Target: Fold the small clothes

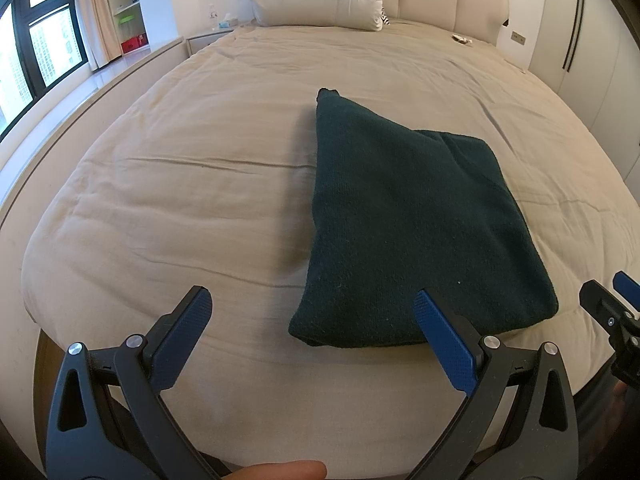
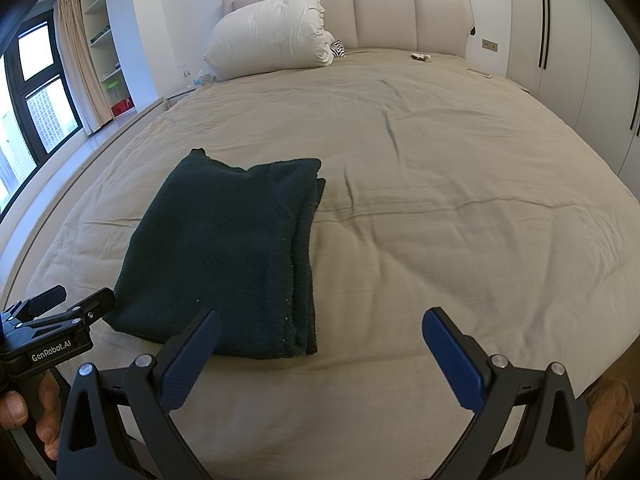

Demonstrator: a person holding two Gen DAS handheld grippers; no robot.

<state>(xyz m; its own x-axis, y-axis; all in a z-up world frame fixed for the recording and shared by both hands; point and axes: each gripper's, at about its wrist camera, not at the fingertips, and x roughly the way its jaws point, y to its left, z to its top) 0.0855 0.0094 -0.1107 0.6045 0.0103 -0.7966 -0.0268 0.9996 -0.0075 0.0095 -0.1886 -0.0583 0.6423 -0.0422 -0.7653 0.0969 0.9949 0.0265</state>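
The left gripper (image 1: pixel 312 308) is spread wide with nothing between its blue-padded fingers (image 1: pixel 188 336); its right-hand finger overlaps the near edge of the folded garment (image 1: pixel 416 224) in the left wrist view, though contact cannot be confirmed. The right gripper (image 2: pixel 320 330) is likewise fully spread and holds nothing; its fingers (image 2: pixel 452 360) sit above bare bedding at the foot of the bed (image 2: pixel 440 200). The folded garment, a dark green knit item, lies flat on the beige bed cover near the foot edge. In the left wrist view it occupies the zone from centre toward 4 o'clock, with one pointed corner extending toward 12 o'clock. In the right wrist view the same garment (image 2: pixel 228 252) lies at 9 o'clock of centre, with stacked layers visible along its right-hand edge. The left gripper (image 2: pixel 84 304) appears in the right wrist view at 8 o'clock, just beside the garment's near left corner, held by a hand (image 2: pixel 28 408) at the frame's lower left. The right gripper (image 1: pixel 612 308) appears in the left wrist view at 4 o'clock, just beside the garment's near right corner. A white pillow (image 2: pixel 272 32) rests against the padded headboard (image 2: pixel 384 12) at 12 o'clock. A window (image 1: pixel 40 40) lies at 10 o'clock, and a wardrobe (image 2: pixel 568 40) stands at 2 o'clock.
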